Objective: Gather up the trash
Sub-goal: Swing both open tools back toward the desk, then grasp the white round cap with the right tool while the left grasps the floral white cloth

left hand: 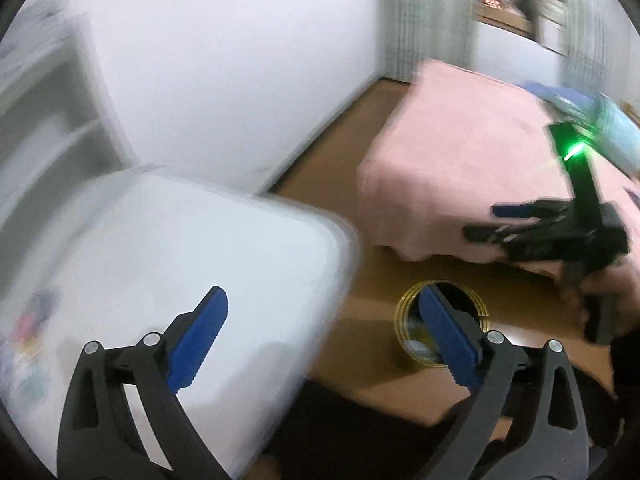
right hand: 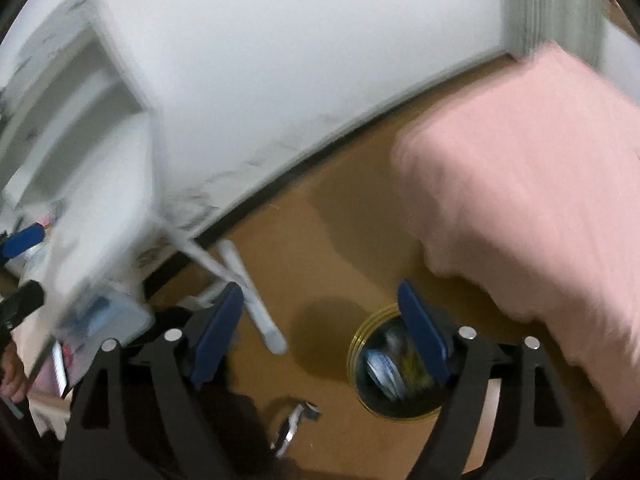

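Both grippers hang empty over the wooden floor (right hand: 320, 240). The left gripper (left hand: 320, 340) is spread wide, nothing between its blue pads. The right gripper (right hand: 320, 332) gapes too. The round bin (right hand: 396, 368), trash inside, sits at five o'clock from the white desk (left hand: 180, 240), beside the pink bed (left hand: 460, 152).

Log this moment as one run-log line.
left gripper: open, empty | right gripper: open, empty | trash bin: on floor, holds trash | views: blurred

The left hand-held gripper (left hand: 322, 338) pointed down with its jaws wide apart and empty. The right hand-held gripper (right hand: 320, 332) was open too, holding nothing.
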Tool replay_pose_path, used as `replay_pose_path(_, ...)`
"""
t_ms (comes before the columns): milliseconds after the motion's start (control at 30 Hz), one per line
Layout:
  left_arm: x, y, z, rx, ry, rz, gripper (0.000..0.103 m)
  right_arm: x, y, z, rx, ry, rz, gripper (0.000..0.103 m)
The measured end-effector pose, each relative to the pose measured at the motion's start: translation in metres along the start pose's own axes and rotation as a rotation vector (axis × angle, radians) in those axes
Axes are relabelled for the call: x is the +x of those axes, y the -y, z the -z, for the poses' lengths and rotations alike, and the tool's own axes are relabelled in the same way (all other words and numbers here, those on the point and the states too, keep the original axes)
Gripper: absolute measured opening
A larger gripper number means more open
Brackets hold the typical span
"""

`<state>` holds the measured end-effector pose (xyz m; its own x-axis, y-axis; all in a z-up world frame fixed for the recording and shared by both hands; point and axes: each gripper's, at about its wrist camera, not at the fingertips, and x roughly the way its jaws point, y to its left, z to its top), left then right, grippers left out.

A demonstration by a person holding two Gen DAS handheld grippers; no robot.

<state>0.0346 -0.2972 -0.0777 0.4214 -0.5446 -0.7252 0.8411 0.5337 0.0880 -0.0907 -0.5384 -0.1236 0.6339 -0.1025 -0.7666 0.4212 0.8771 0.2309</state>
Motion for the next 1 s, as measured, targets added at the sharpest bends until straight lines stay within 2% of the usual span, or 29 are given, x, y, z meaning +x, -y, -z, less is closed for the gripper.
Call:
replay_pose_path(100, -0.036, -0.079, 0.030, -0.125, -0.022, -0.151, 0.094, 0.017, -0.090, -0.032, -0.144, 0.002, -0.126, 0.079)
replay_pose_path(233, -0.085, -0.187, 0.089, -0.352, -0.065, -0.353, 0.094, 0.047, -0.219, -0.059, -0.327, -0.033, -0.309, 0.079)
replay_pose_path(367, -0.126, -0.258, 0.152, -0.556, -0.091, -0.475, 0.094, 0.074, -0.352, -0.063, -0.524, -0.091, -0.463, 0.079)
replay_pose_path(500, -0.150, -0.299, 0.203, -0.702, -0.113, -0.535, 0.094, 0.104, -0.451, -0.055, -0.658, -0.140, -0.528, 0.078)
replay_pose_path(600, -0.151, -0.311, 0.218, -0.736, -0.126, -0.542, 0.094, 0.131, -0.494, -0.051, -0.730, -0.151, -0.504, 0.072)
replay_pose_path(700, -0.149, -0.316, 0.221, -0.744, -0.137, -0.535, 0.094, 0.149, -0.518, -0.040, -0.766, -0.175, -0.486, 0.061)
replay_pose_path(800, -0.144, -0.320, 0.214, -0.729, -0.136, -0.522, 0.094, 0.157, -0.525, -0.032, -0.802, -0.179, -0.455, 0.056)
replay_pose_path(867, -0.136, -0.326, 0.214, -0.717, -0.136, -0.512, 0.094, 0.164, -0.527, -0.028, -0.824, -0.197, -0.443, 0.042)
replay_pose_path(900, -0.131, -0.329, 0.213, -0.710, -0.133, -0.508, 0.094, 0.163, -0.523, -0.027, -0.828, -0.195, -0.438, 0.030)
replay_pose_path(1000, -0.119, -0.341, 0.198, -0.696, -0.120, -0.511, 0.094, 0.159, -0.512, -0.029, -0.827, -0.193, -0.437, 0.030)
